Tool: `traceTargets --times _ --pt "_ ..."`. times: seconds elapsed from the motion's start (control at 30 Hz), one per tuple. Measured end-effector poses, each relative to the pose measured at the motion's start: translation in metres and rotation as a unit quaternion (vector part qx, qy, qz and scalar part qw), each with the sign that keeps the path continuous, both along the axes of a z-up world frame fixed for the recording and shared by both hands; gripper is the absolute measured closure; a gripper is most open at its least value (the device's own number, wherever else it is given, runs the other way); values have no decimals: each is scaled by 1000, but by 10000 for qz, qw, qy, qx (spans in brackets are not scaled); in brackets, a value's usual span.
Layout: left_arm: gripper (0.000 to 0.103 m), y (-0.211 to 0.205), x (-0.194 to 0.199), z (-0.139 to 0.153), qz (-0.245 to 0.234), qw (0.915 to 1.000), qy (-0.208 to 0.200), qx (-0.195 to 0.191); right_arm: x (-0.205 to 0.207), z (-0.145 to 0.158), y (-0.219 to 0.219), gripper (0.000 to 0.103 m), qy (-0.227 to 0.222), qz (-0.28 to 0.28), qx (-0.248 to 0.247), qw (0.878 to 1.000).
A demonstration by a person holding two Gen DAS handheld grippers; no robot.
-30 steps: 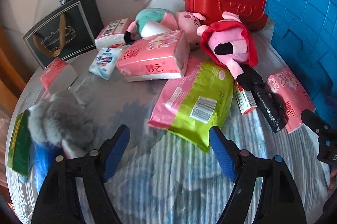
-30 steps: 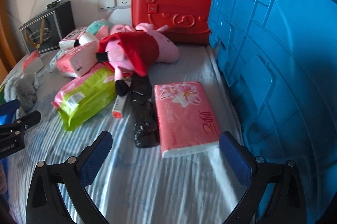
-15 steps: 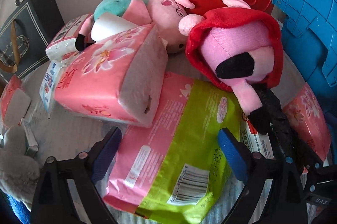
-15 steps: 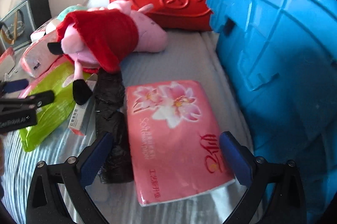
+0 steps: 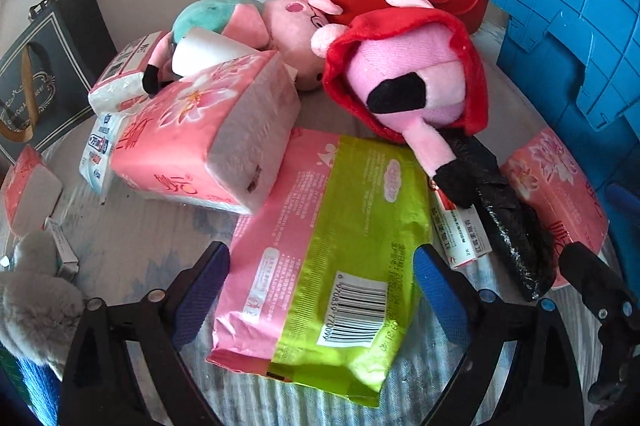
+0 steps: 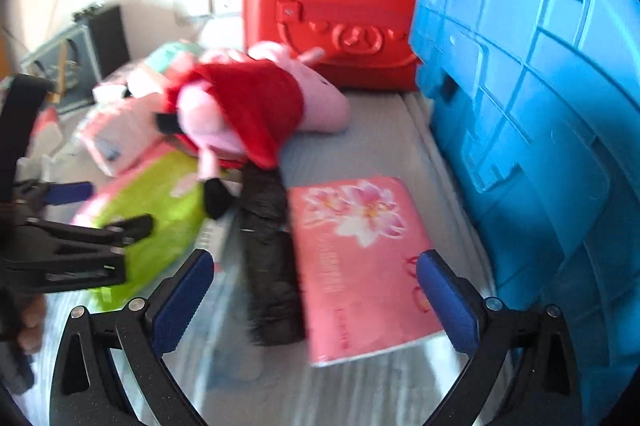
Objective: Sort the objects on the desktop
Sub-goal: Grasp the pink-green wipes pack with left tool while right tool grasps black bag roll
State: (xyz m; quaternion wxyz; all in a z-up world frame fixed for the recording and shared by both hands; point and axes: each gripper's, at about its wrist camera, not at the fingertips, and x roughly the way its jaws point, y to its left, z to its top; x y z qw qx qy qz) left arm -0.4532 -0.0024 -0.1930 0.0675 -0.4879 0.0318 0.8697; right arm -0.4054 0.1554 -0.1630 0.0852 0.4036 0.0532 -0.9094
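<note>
My left gripper [image 5: 320, 300] is open, one finger on each side of a green and pink packet [image 5: 332, 266] lying flat on the table. A pink tissue pack [image 5: 200, 142] leans on the packet's far left corner. My right gripper [image 6: 314, 296] is open over a flat pink tissue pack [image 6: 360, 258] and a black bag roll [image 6: 268, 262]. A pink pig plush in a red hood [image 5: 408, 82] lies behind the packet; it also shows in the right wrist view [image 6: 248, 114]. The left gripper shows at the left of the right wrist view [image 6: 80, 226].
A blue crate [image 6: 532, 106] stands close on the right, a red case [image 6: 340, 22] at the back wall. A second pig plush [image 5: 256, 30], a small medicine box [image 5: 464, 234], more tissue packs [image 5: 28, 190], a grey furry thing [image 5: 36, 298] and a dark gift bag [image 5: 40, 74] lie around.
Both grippers have moved forward and down. The left one now straddles the green and pink packet. The right one has shifted over the flat tissue pack; its view is blurred.
</note>
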Motion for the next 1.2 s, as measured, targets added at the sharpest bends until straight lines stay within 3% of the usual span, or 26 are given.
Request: traceTargets --times 0.1,0.17,0.33,0.57,0.77,0.97,1.17,1.2 --pt "8 13 -4 -10 -86 9991 -62 -419 -4 -2 -6 50 -265 107 -198 9994" --pt "2 23 -7 -16 -125 9986 -25 -513 -11 -10 -7 53 -523 156 -357 9979" --pt "2 27 -10 -23 5 9982 78 -589 -25 -32 -19 65 -827 229 -247 9960" --pt "19 11 10 -21 426 9982 -9 -419 -37 -49 -23 66 -968 187 88 9951" --pt "20 -8 64 -18 780 9962 -205 -329 -5 -54 -27 68 -1291 395 -282 9904" --pt "16 -21 109 -16 875 9951 -415 -171 31 -52 -24 68 -1495 488 -127 9875" --pt "16 -38 96 -3 1023 9935 -494 98 36 -49 -21 61 -1581 485 -72 9862" --pt "16 -40 92 -1 1046 9934 -458 123 34 -48 -20 54 -1554 489 -41 9866"
